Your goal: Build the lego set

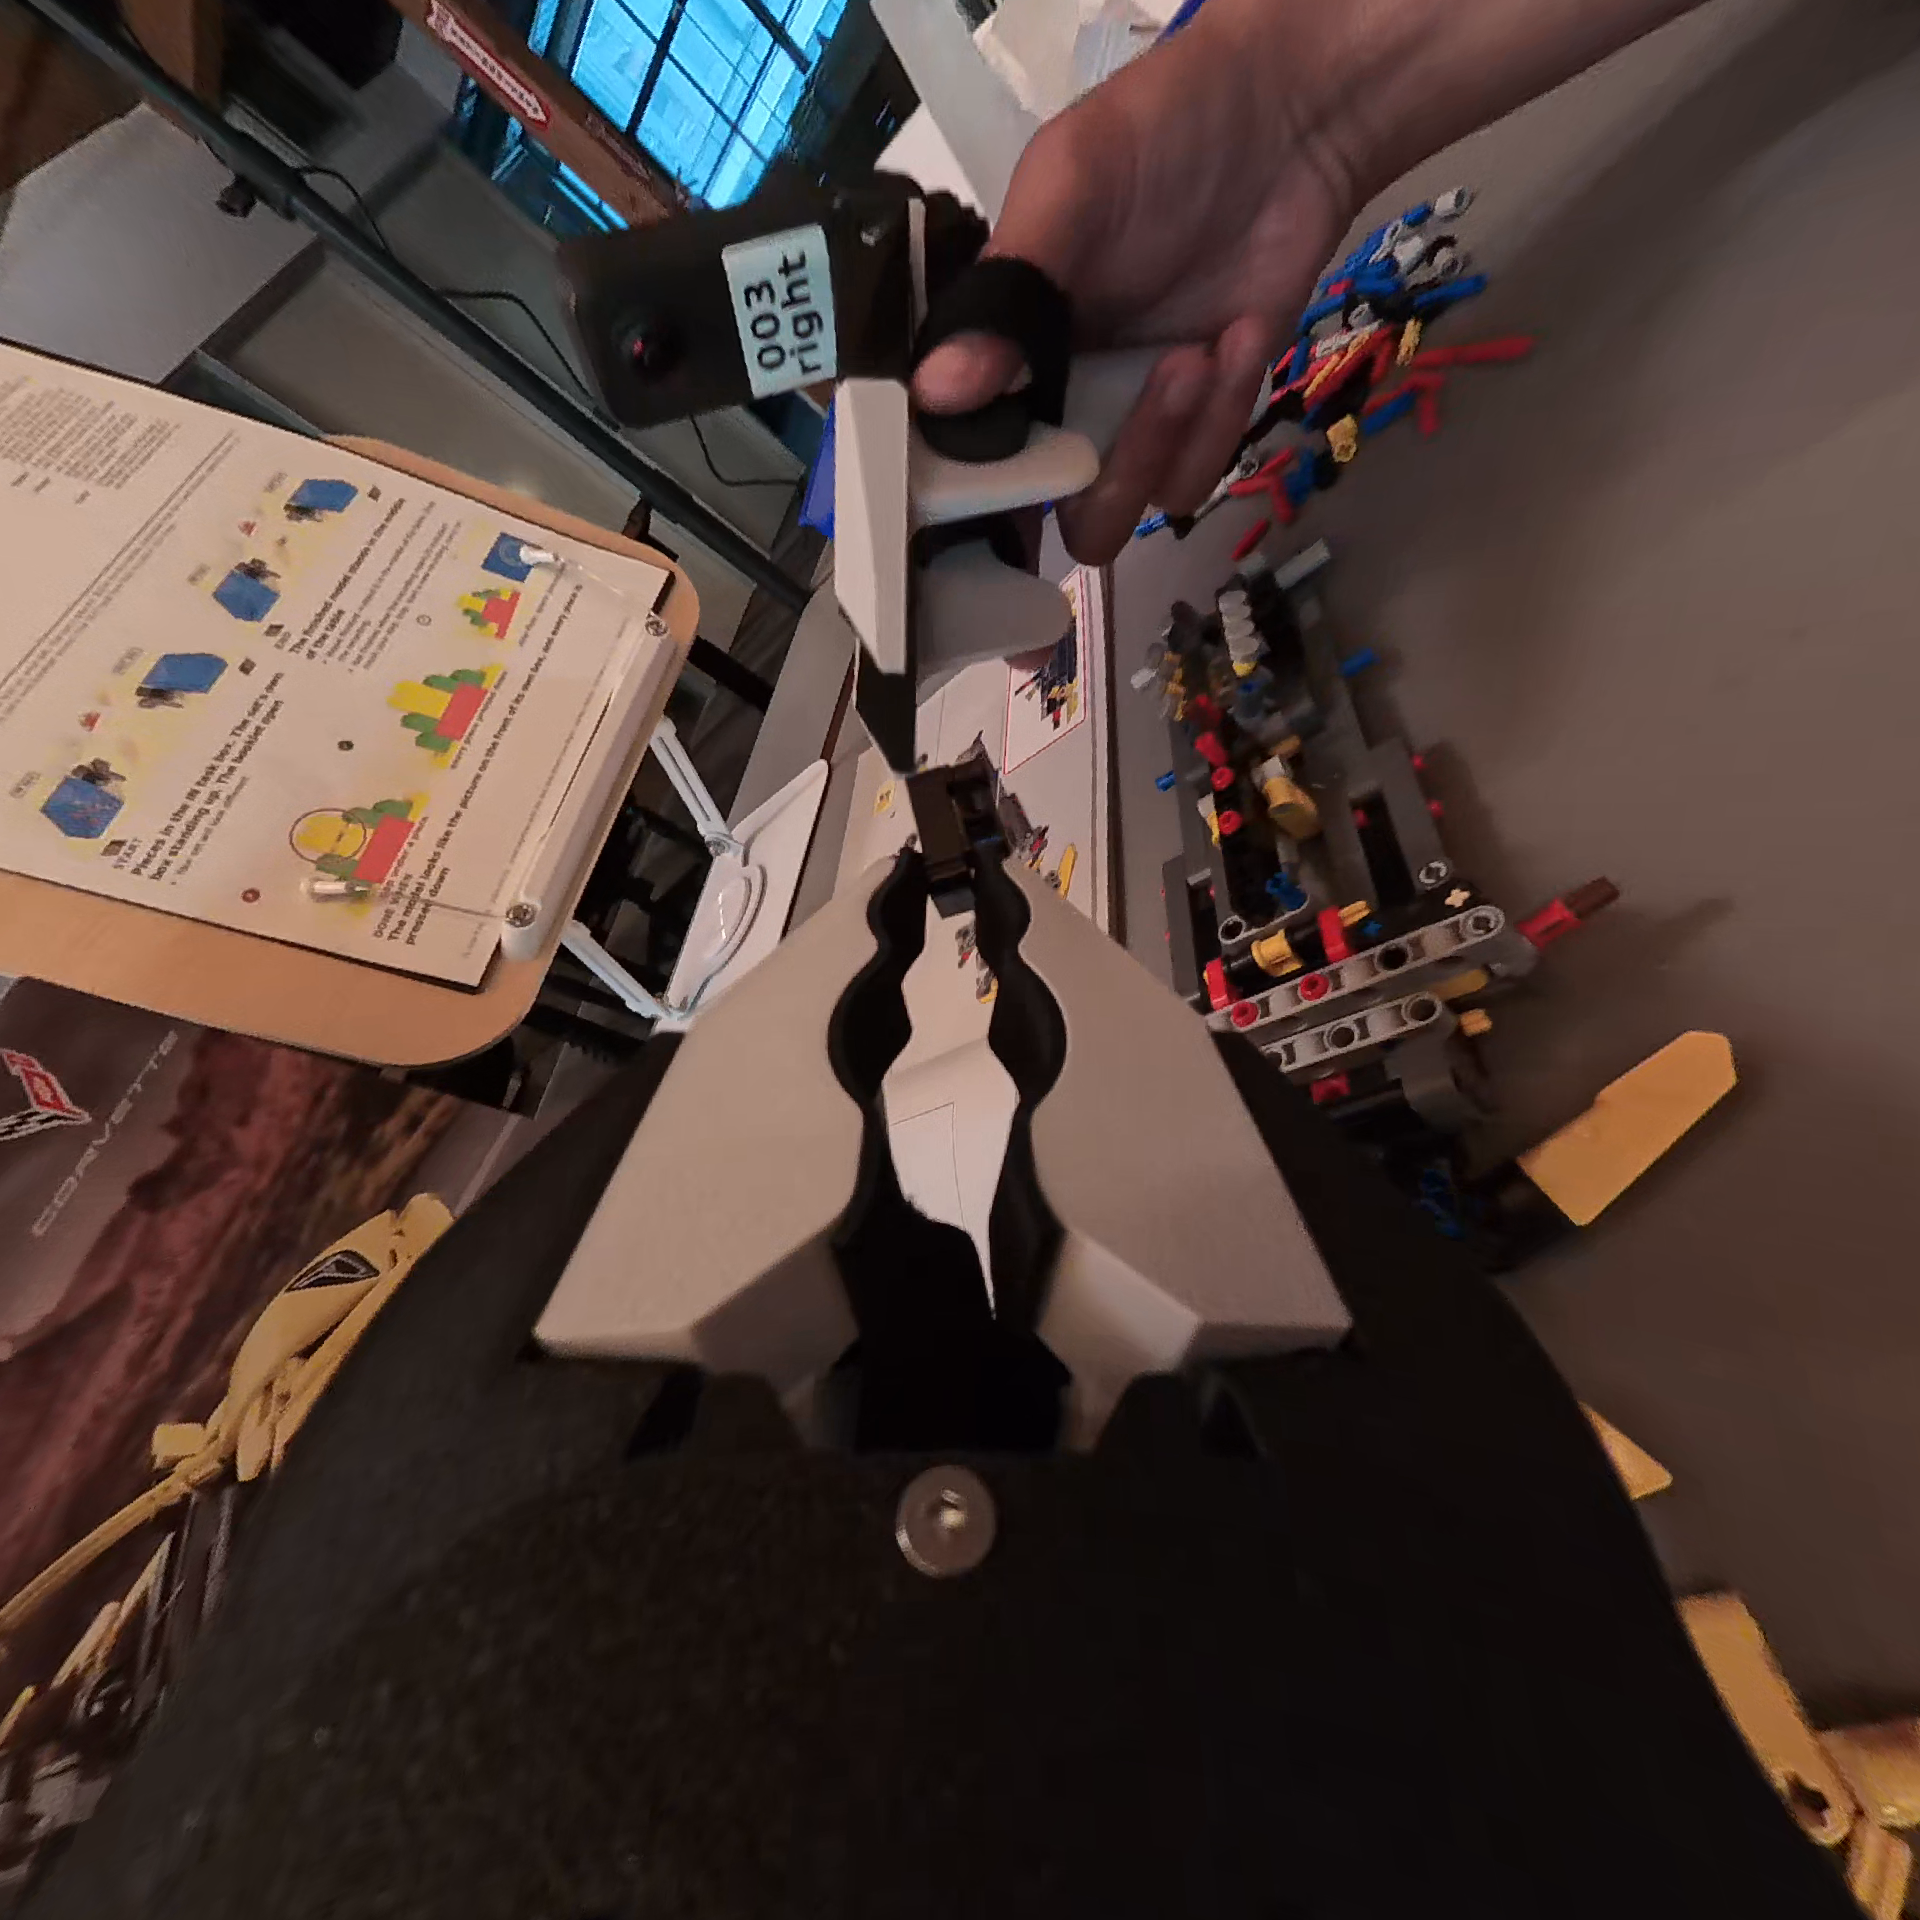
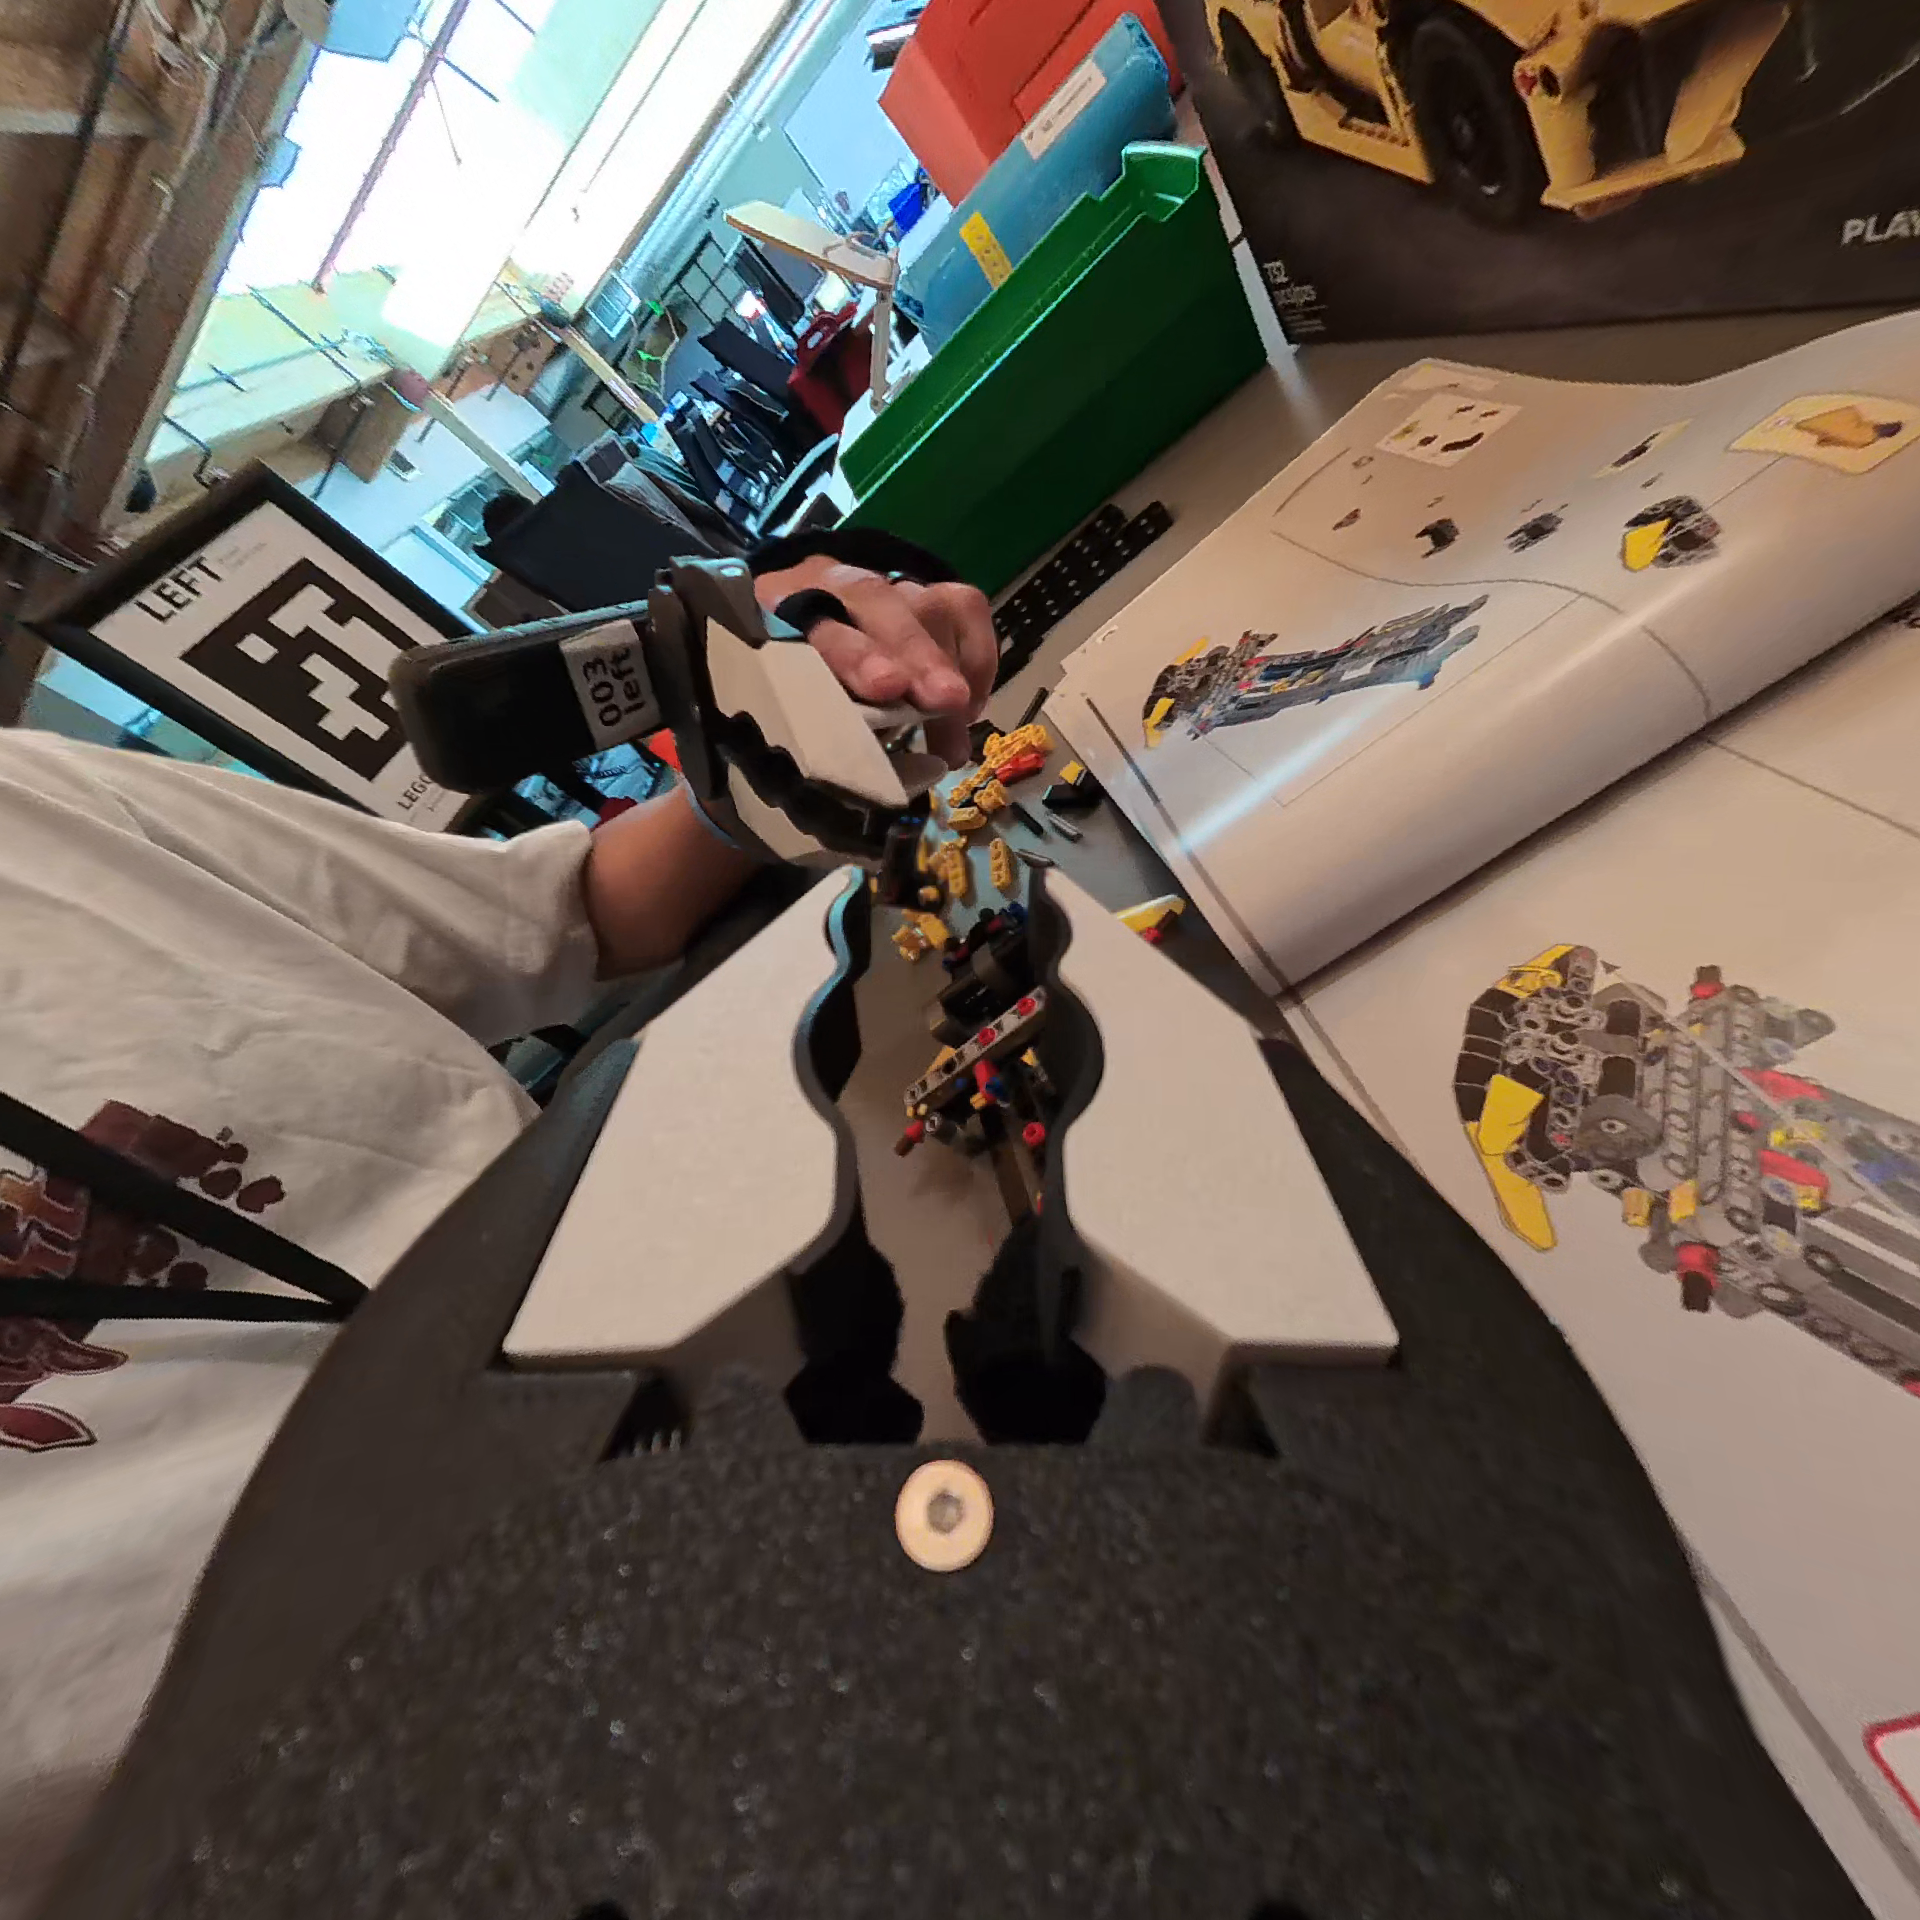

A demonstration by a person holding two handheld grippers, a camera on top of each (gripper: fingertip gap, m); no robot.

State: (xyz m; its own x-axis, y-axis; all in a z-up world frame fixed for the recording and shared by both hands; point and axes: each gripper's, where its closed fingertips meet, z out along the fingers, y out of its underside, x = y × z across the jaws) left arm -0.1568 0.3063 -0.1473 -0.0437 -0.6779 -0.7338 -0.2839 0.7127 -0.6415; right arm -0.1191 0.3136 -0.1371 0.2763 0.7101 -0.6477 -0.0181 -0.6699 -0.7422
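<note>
Currently | small black piece [image 1: 951, 821] clamped in left gripper [image 1: 948, 868], held near chassis [image 1: 1340, 883] | right gripper [image 2: 951, 914] fingers apart, tip at piece | next: piece likely pressed together, alignment needed

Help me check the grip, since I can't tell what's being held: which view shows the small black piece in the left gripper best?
The left wrist view: the small black piece sits close up, clamped between the left gripper fingertips, with the right gripper tip beside it. In the right wrist view the piece is farther off, small and dark.
</note>
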